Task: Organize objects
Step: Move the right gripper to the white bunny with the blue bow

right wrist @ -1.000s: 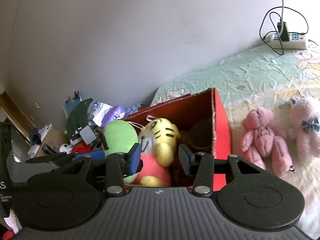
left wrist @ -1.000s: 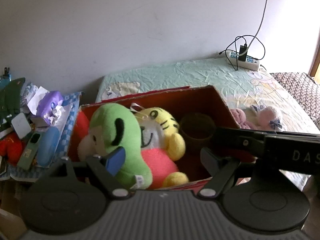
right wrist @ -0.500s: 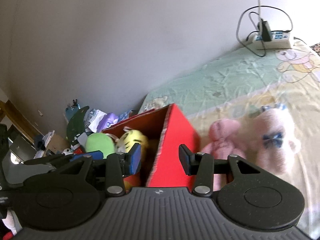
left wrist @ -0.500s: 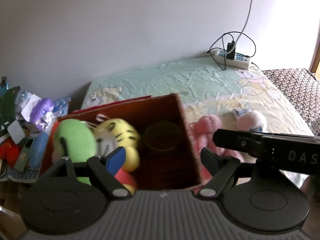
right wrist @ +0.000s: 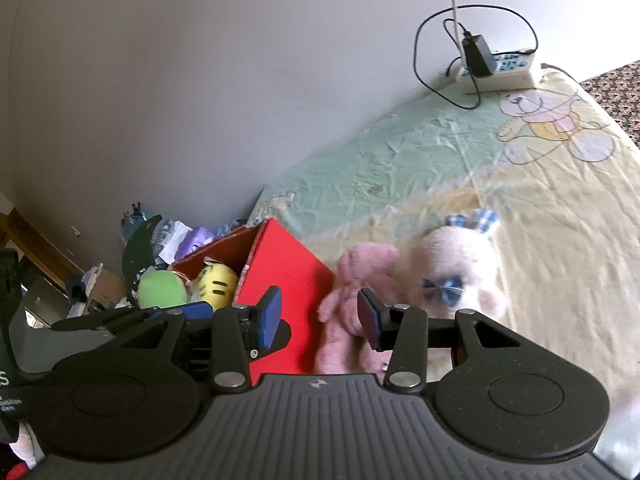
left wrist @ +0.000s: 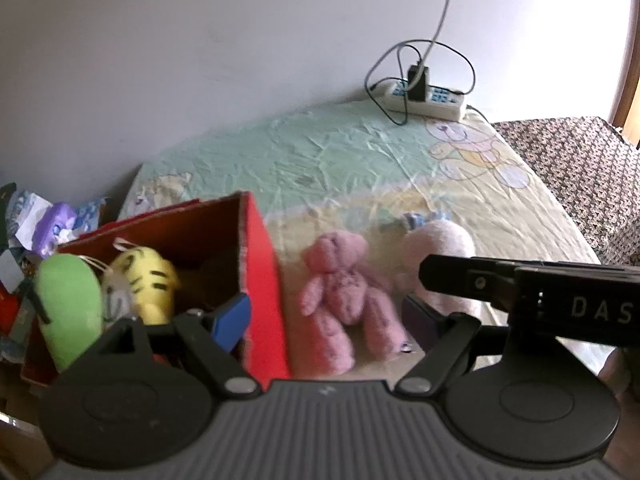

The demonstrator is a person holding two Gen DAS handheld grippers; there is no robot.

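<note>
Both pairs of jaws stand spread apart with nothing between them. The left gripper [left wrist: 326, 312] hovers low over the near edge of a bed covered by a wrinkled green and yellow sheet [left wrist: 332, 160] printed with cartoon bears. The right gripper [right wrist: 319, 318] hovers just beside it, on its right; its black body crosses the right side of the left wrist view.

An open red cardboard box [left wrist: 262, 276] sits at the sheet's near left corner. Inside it, against the left wall, are a green plush toy [left wrist: 68, 308] and a yellow striped tiger plush [left wrist: 146, 286], touching each other.

Just outside the box's right wall, a small dark pink teddy bear [left wrist: 344, 292] lies on the sheet. A paler pink plush with a blue checked bow [right wrist: 456, 276] lies just beside it on its right.

A white power strip [right wrist: 504, 70] with a black charger and looped cables rests at the far edge, against the white wall [right wrist: 200, 60]. Cluttered items [right wrist: 168, 236] are piled beyond the bed's left edge.
</note>
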